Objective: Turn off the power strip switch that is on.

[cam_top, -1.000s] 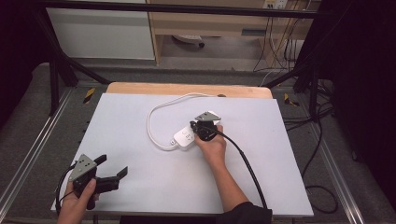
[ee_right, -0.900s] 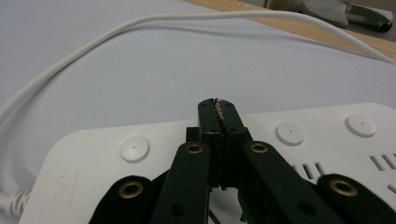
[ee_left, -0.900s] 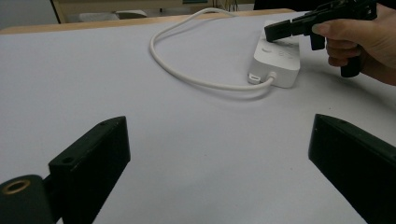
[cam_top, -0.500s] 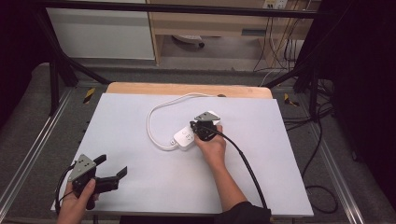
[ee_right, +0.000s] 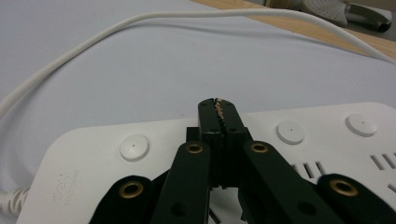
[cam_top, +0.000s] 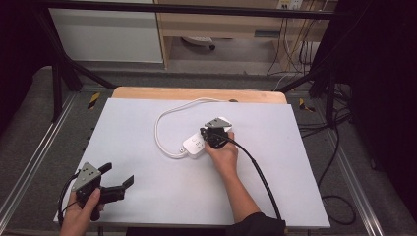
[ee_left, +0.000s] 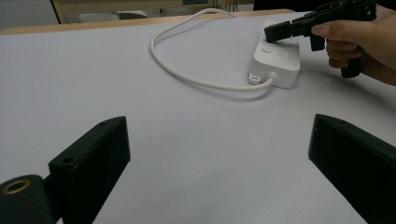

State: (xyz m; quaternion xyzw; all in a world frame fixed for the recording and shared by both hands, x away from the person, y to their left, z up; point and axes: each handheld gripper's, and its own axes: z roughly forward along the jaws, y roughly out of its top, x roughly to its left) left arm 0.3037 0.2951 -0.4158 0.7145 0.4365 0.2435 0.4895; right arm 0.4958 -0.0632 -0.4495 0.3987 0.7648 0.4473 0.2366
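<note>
1. Nothing has moved since the earlier frame: both hands, the strip and its cord sit just as they did.
2. My right gripper (cam_top: 208,137) has its jaws pressed fully together with nothing between them, and I hold the closed tip over the top face of the power strip (cam_top: 195,145), among its round buttons (ee_right: 134,147). Closed like this, the tip works as one narrow finger, which I judge suits pressing a button better than gripping.
3. That strip lies flat near the middle of the table (cam_top: 147,123), a little toward the far edge, angled with its cord end nearest my left side.
4. Its white cord (cam_top: 164,118) loops out from that end, curves toward the far edge and runs off there, so it stays clear of my right hand.
5. My left gripper (cam_top: 117,183) rests near the front left corner, well apart from the strip, jaws wide and holding nothing; I keep it parked out of the way there.
6. No containers stand on the table, so nothing is held in any.
</note>
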